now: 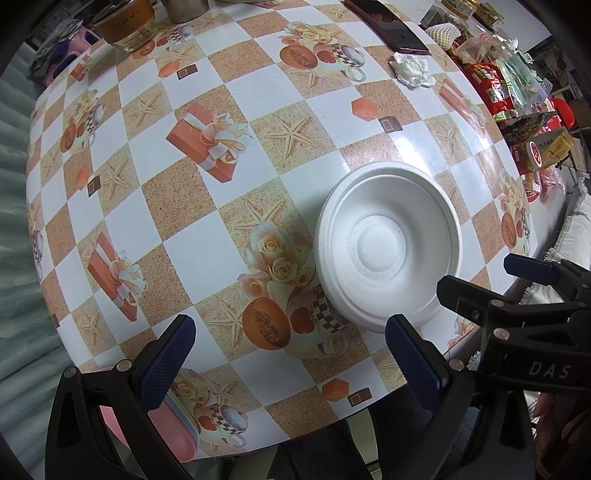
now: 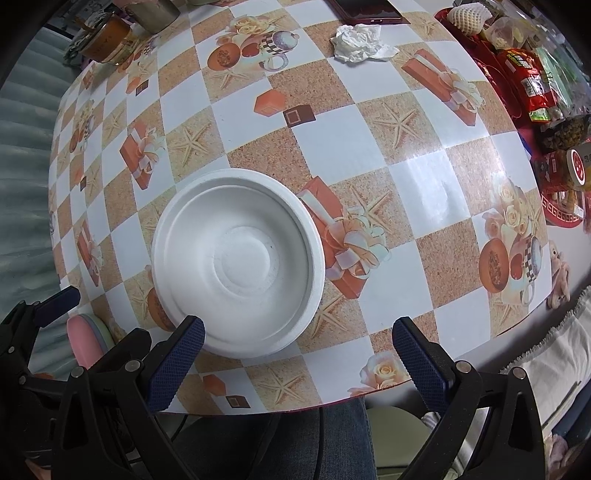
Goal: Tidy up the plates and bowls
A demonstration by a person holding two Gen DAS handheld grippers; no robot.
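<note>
A white foam bowl (image 1: 388, 243) sits upright on the patterned table near its front edge; it also shows in the right wrist view (image 2: 238, 264). My left gripper (image 1: 291, 354) is open and empty, hovering over the table's front edge, with the bowl just ahead of its right finger. My right gripper (image 2: 299, 354) is open and empty; its left fingertip (image 2: 184, 343) is at the bowl's near rim. A stack of pastel plates, pink on top (image 1: 177, 432), lies at the near left edge under my left finger; it also shows in the right wrist view (image 2: 85, 339).
A crumpled tissue (image 2: 360, 42), a dark phone (image 1: 391, 26), a glass jar (image 1: 125, 22) and a metal cup stand at the far side. Snack packets (image 1: 495, 85) and boxes crowd the right edge. The right gripper (image 1: 532, 280) shows at the left view's right.
</note>
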